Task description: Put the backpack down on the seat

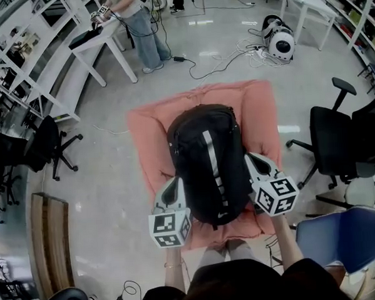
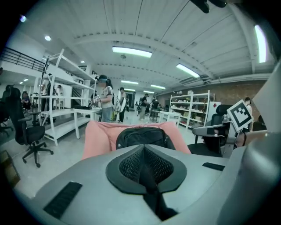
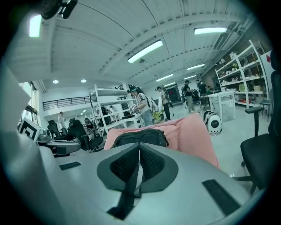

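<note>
A glossy grey workshop floor [image 1: 233,68] is stretching away under white shelving [image 1: 19,54], with black office chairs [image 1: 331,139] standing about and a person [image 1: 140,29] working at a white table [image 1: 103,41] at the far end. In the middle, the pink seat [image 1: 261,111] is bearing the black backpack [image 1: 207,161]. The pack is lying lengthwise on the cushion, its grey stripe [image 1: 212,170] facing up and its lower end reaching towards the seat's near edge.

I am holding the left gripper [image 1: 175,183] just beside the pack's left flank and the right gripper [image 1: 253,158] just beside its right flank (the marker cubes [image 1: 171,227] are sitting nearer to me, by the seat's front edge). From the head view I cannot tell whether either tip is touching the fabric.

In the left gripper view the ribbed pads [image 2: 131,166] are pressing flat against each other, with the backpack lying beyond their tips on the pink cushion. The right gripper's pads [image 3: 123,165] are likewise meeting, jaws closed, with the pack and the seat's raised back showing past them.
</note>
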